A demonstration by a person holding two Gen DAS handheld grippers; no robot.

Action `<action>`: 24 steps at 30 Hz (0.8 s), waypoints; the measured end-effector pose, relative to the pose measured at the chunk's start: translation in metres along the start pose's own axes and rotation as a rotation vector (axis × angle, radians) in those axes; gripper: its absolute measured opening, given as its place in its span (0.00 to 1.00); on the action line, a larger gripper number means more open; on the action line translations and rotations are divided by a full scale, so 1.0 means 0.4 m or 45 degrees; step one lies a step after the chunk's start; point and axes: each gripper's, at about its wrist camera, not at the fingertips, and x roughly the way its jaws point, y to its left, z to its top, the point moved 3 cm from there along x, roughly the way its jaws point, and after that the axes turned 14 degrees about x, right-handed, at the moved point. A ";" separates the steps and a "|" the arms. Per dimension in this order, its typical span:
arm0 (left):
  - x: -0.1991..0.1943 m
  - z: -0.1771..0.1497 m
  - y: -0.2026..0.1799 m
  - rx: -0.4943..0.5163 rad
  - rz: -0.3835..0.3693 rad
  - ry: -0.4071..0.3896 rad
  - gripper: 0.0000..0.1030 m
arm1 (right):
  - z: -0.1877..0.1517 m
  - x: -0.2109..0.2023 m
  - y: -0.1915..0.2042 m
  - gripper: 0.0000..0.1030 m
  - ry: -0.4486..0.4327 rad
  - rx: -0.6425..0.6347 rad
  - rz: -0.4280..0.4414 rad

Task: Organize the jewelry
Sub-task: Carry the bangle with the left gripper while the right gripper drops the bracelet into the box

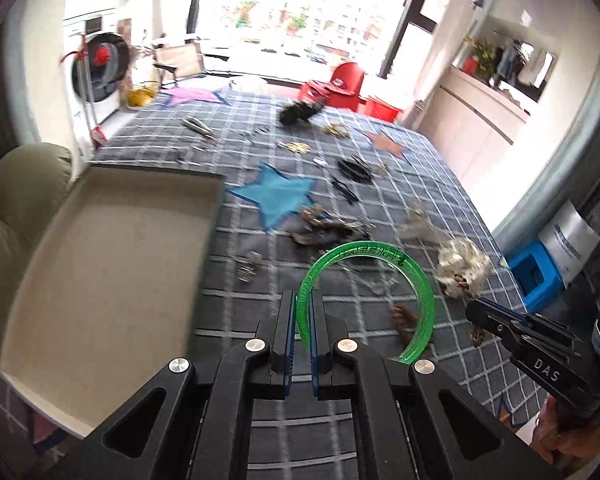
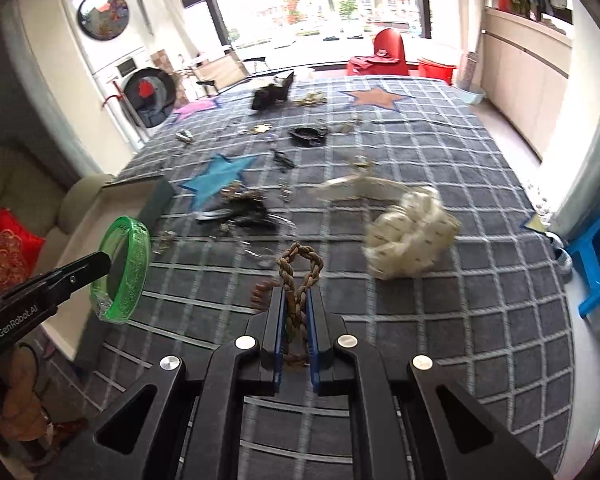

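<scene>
Though blurred, one bangle [image 1: 416,280], one chain [image 2: 300,276].

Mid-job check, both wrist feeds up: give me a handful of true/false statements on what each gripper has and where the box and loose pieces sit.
1. The left gripper is shut on the green bangle. True.
2. The right gripper is open, holding nothing. False: it is shut on the brown braided bracelet.
3. The open beige box lies to the left of the left gripper. True.
4. The green bangle already lies inside the box. False: it is gripped and held clear of the box, over the rug.
5. The white scrunchie lies on the checked rug, ungripped. True.
6. The blue star patch is covered by the box. False: it shows beside the box.
</scene>
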 end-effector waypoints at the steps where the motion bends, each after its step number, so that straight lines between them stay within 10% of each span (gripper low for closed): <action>1: -0.010 0.001 0.029 -0.020 0.025 -0.011 0.08 | 0.006 0.007 0.026 0.11 0.012 -0.014 0.028; 24: 0.202 0.051 0.490 -0.224 0.414 0.182 0.08 | 0.122 0.430 0.556 0.11 0.303 -0.256 0.235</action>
